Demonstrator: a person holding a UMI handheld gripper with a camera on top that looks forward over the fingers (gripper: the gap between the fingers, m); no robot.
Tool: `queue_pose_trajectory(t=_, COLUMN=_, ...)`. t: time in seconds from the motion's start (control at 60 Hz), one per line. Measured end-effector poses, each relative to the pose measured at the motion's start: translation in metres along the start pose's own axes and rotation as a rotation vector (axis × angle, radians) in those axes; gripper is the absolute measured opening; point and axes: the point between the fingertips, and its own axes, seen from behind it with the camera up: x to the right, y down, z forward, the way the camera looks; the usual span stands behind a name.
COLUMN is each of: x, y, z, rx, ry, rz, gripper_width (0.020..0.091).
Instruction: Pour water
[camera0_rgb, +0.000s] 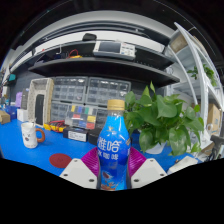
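A blue water bottle (113, 148) with an orange cap and a blue label stands upright between my fingers, lifted in front of the scene. My gripper (113, 170) is shut on the bottle, with the magenta pads (89, 161) pressing on both of its sides. A white mug (30, 134) stands on the blue table (55, 145) well beyond and left of the fingers. The bottle's base is hidden below the fingers.
A green potted plant (163, 120) stands close to the right of the bottle. A small red disc (61, 159) lies on the table near the left finger. Shelving with drawers (85, 100) and boxes lines the back, and a grey frame (42, 98) stands behind the mug.
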Motion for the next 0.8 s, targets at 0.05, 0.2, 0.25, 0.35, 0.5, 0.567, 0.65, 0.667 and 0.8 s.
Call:
queue_pose_trajectory(t=0.05, x=-0.002, y=-0.001, z=0.001, rx=0.0, ry=-0.003, rz=-0.019, gripper_width=0.0339)
queue_pose_trajectory(t=0.2, x=-0.013, y=-0.002, z=0.009, rx=-0.017, ry=-0.002, rz=-0.136, gripper_width=0.0338)
queue_pose_trajectory(t=0.25, x=-0.02, y=-0.006, z=0.013, rx=-0.015, ry=-0.003, rz=-0.199, gripper_width=0.0339)
queue_pose_trajectory(t=0.35, x=-0.045, y=-0.02, z=0.022, rx=-0.006, ry=-0.013, rz=-0.371, gripper_width=0.0336)
queue_pose_trajectory(t=0.5, x=-0.094, y=-0.045, z=0.034, rx=0.012, ry=-0.046, rz=-0.682, gripper_width=0.0337)
queue_pose_trajectory(t=0.567, x=-0.116, y=-0.059, z=0.042, rx=0.034, ry=-0.06, rz=-0.821, gripper_width=0.0338)
queue_pose_trajectory(t=0.65, x=-0.147, y=-0.074, z=0.045, rx=0.072, ry=-0.06, rz=-1.006, gripper_width=0.0338)
queue_pose_trajectory(t=0.667, x=-0.153, y=-0.077, z=0.046, rx=0.082, ry=-0.059, rz=-1.044, gripper_width=0.0339)
queue_pose_trajectory(t=0.8, x=-0.191, y=-0.095, z=0.053, rx=0.148, ry=-0.048, rz=-1.358, gripper_width=0.0337)
